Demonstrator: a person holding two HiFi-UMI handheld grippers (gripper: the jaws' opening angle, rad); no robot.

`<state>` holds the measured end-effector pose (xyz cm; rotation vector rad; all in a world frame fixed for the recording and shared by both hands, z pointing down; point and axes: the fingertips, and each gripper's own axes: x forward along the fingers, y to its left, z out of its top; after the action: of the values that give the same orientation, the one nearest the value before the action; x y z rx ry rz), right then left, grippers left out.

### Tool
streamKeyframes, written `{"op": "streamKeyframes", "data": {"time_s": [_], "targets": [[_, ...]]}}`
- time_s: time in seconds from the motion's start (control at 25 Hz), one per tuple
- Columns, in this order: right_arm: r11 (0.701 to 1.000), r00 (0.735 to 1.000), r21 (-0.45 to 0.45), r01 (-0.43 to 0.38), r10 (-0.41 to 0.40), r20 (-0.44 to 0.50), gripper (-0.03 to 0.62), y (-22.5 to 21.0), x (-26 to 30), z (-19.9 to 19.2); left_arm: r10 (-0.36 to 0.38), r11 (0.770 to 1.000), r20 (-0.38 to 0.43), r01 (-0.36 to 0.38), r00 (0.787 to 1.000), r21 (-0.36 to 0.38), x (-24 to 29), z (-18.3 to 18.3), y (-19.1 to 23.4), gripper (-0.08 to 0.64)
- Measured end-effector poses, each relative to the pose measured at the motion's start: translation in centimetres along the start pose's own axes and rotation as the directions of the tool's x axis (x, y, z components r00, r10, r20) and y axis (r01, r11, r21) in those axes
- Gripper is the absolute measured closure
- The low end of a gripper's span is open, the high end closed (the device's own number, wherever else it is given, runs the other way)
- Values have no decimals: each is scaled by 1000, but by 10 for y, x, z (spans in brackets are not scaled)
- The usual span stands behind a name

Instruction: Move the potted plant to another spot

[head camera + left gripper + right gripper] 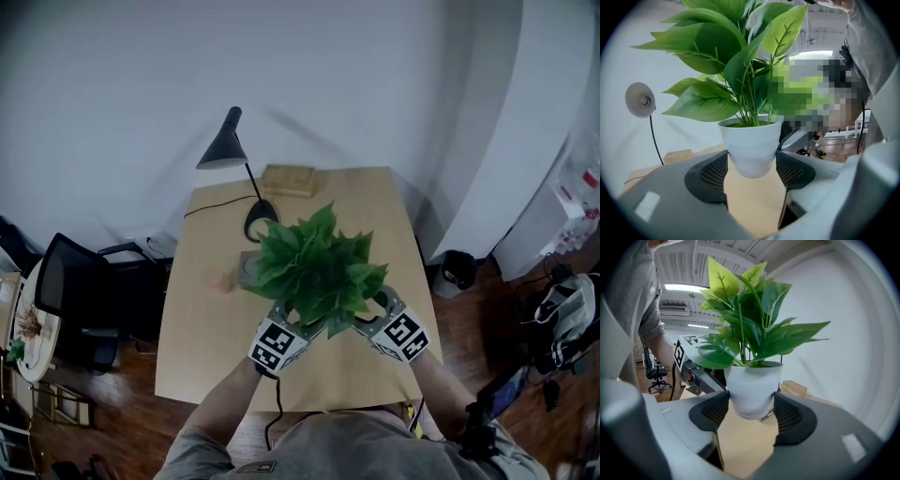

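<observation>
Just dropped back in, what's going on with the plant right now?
The potted plant is gripped from both sides. The left gripper and the right gripper each have their jaws pressed on its white pot. The pot hangs upright, clear of the wooden table, on the near side of the desk lamp. It has not been set down yet.

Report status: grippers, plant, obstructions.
Left gripper and right gripper both clamped on the white pot. Green leafy plant upright, held above the light wooden table. Black desk lamp stands beyond it.
</observation>
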<state>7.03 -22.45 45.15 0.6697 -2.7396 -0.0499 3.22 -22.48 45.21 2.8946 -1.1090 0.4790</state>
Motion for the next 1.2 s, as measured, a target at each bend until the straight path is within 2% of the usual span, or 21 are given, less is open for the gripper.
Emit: {"op": "streamKeyframes", "data": {"time_s": [0.4,0.52,0.84,1.2], "targets": [[1000,999,7,-26,26,-24,299,60,23,1,13,999,-13,-14,1000,-37,-57,-30,-4,244],[998,998,0,-57,57,-18,301,81,33,4,45,998,-16,-46,999,-43,-80,-39,-4,242],[987,987,-19,-161,161,9,301,95,35,11,150,986,-51,-153,987,-61,-98,-38,-8,242],[967,967,-27,-254,255,6,301,114,48,10,226,967,-99,-235,969,-95,-118,-52,-8,242]]}}
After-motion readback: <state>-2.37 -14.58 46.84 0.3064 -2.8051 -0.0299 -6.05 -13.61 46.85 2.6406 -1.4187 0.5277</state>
